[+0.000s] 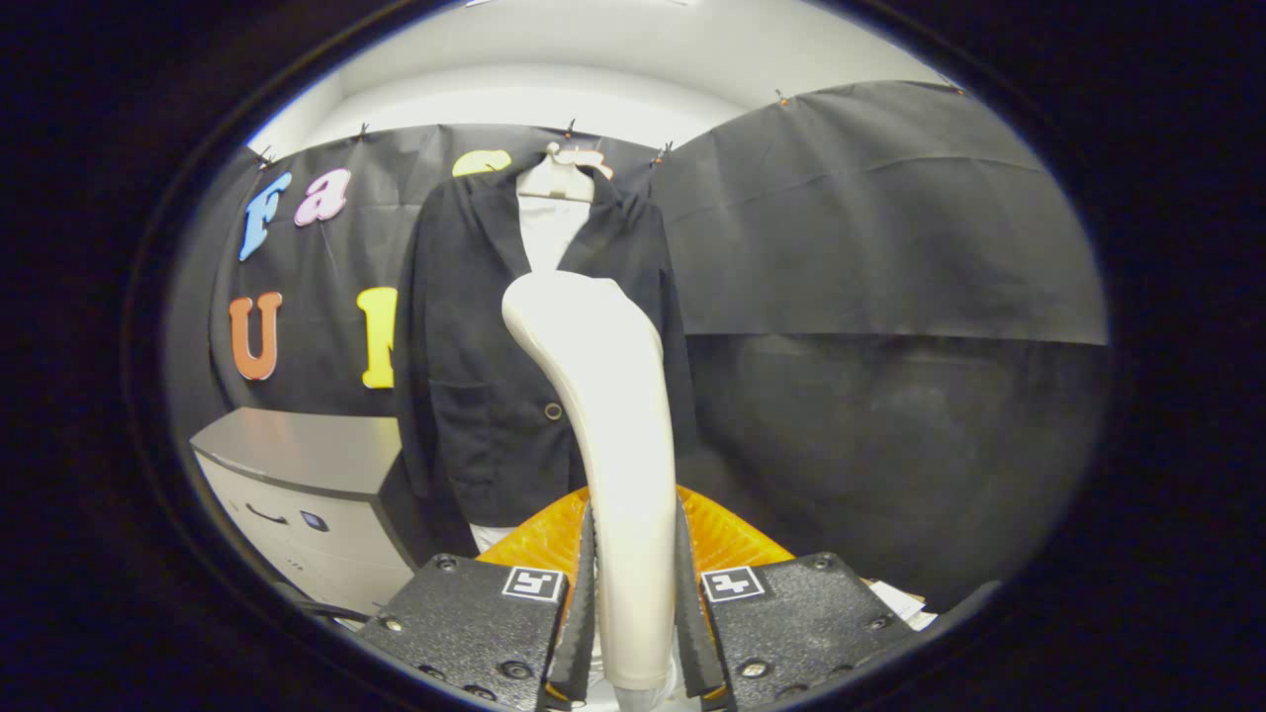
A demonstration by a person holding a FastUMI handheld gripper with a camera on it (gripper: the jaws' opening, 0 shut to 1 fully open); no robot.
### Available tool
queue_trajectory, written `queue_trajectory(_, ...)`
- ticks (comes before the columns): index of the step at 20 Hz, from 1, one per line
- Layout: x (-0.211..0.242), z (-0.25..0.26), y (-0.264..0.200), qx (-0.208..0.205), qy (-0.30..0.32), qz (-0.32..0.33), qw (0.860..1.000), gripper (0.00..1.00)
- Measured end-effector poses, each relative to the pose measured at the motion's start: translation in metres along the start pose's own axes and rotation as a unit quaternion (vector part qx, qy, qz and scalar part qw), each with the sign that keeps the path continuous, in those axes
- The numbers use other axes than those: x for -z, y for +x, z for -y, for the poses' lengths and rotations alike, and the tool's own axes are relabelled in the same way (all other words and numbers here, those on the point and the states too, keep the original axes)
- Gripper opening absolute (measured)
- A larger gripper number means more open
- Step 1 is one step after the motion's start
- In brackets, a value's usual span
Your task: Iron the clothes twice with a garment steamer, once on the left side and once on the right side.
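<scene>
Leftmost, a grey cabinet (297, 465) stands low against the black cloth wall (870, 218), its flat top catching the light. Just to its right hangs a dark jacket (475, 346) on a pale hanger (559, 178), which is hooked at the top of the cloth; a white shirt (549, 232) shows in the jacket's open front, and a single button (553, 410) sits near the jacket's front edge. Partly covering the right half of the jacket, the cream garment steamer (603, 415) rises upright between the fingers, its upper end bending left toward the jacket's chest. The hand-held gripper (633, 603) is clenched on the steamer's handle, one finger pressing each side of it low down. An orange ribbed piece (727, 539) shows behind the fingers, on both sides of the handle. Further right, the black cloth wall hangs in a second panel, with a horizontal fold across it, and a white wall (593, 59) shows above the cloth.
</scene>
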State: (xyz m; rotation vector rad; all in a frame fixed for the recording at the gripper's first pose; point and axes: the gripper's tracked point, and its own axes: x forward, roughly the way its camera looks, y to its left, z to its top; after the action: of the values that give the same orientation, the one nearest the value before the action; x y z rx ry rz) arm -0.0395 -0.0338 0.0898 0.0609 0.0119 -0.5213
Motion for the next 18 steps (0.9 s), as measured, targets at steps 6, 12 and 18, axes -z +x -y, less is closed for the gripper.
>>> queue_trajectory(6,-0.048,-0.005,-0.061,-0.031,0.008,0.047,0.998,0.38)
queue_trajectory(12,-0.071,-0.003,-0.095,-0.092,0.002,0.089,0.992,0.38)
queue_trajectory(18,-0.078,0.034,-0.089,-0.121,-0.010,0.092,0.988,0.38)
